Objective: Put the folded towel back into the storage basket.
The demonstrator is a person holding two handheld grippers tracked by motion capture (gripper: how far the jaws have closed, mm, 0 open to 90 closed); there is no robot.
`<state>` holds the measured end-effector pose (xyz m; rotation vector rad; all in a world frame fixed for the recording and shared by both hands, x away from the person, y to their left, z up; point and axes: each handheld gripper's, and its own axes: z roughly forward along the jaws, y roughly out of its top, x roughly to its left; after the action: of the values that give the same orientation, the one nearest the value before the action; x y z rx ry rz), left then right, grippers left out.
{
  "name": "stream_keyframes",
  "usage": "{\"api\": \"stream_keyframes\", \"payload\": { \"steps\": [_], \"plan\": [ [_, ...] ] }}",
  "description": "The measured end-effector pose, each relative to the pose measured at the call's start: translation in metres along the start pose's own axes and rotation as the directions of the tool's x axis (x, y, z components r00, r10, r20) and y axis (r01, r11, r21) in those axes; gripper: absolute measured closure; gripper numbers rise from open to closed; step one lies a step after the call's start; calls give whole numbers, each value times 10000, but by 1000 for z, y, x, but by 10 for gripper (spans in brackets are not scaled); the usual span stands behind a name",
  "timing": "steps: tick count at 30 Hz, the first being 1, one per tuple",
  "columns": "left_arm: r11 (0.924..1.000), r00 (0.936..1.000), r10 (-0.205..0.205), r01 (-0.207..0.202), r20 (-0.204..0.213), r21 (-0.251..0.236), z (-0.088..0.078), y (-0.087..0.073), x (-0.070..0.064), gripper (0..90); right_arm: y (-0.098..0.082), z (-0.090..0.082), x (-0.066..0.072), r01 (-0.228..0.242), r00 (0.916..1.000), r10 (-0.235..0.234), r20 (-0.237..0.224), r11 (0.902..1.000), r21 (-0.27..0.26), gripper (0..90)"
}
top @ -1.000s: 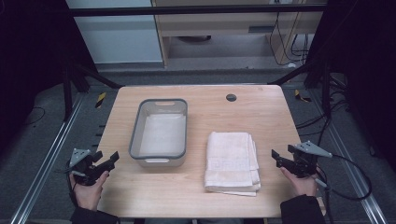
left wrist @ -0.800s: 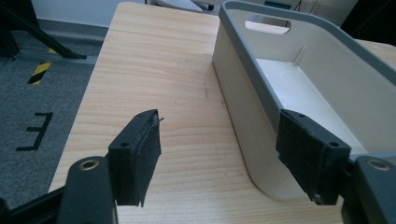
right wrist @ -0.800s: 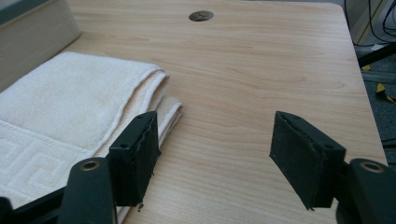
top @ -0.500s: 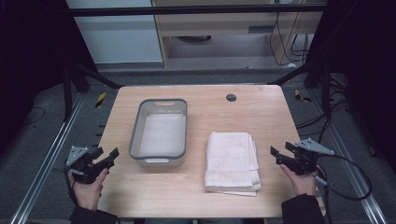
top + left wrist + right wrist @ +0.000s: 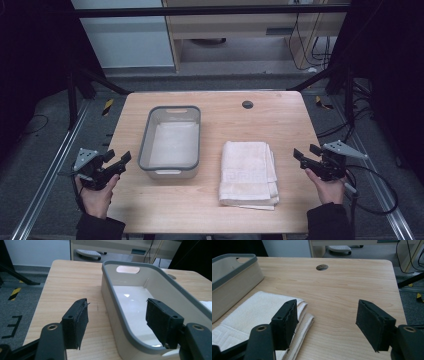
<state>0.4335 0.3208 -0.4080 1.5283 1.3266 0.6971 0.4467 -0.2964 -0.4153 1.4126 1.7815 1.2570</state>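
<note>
Nothing has been handled yet, by the look of it: the folded towel (image 5: 248, 172) lies flat on the table (image 5: 280, 117), just at 3 o'clock of the empty grey-rimmed tub (image 5: 171, 141). The left tool (image 5: 116, 161) and right tool (image 5: 302, 155) hang apart at the table's edges, jaws just easing narrower, nothing between them. A cable hole (image 5: 247, 104) sits at 12 o'clock; nothing blocks the way.

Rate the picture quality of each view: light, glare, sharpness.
High view: table evenly lit, surroundings very dark, slightly soft. Left gripper view: bright glare spots on the floor of the basin, its near rim and the jaw pads a little soft. Right gripper view: even light, towel and wood grain fairly crisp, no glare.
</note>
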Motion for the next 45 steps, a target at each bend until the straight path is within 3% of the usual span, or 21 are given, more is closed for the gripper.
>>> {"api": "stream_keyframes", "payload": {
  "steps": [7,22,35,45],
  "plan": [
    [9997,9996,228,-227,146,-65,3,7,-13,361,9,0,6,191,9998,-192,-71,9998,-105,358],
    [9976,9939,682,-667,864,-205,10,21,-51,365,25,-2,19,518,9985,-525,-185,9980,-349,421],
    [9942,9816,1077,-1064,1576,-163,21,22,-87,400,34,1,24,638,9970,-655,-406,9971,-427,419],
    [9906,9698,1350,-1368,2032,-50,30,19,-113,429,37,7,27,651,9938,-681,-875,9972,-365,443]
  ]
}}
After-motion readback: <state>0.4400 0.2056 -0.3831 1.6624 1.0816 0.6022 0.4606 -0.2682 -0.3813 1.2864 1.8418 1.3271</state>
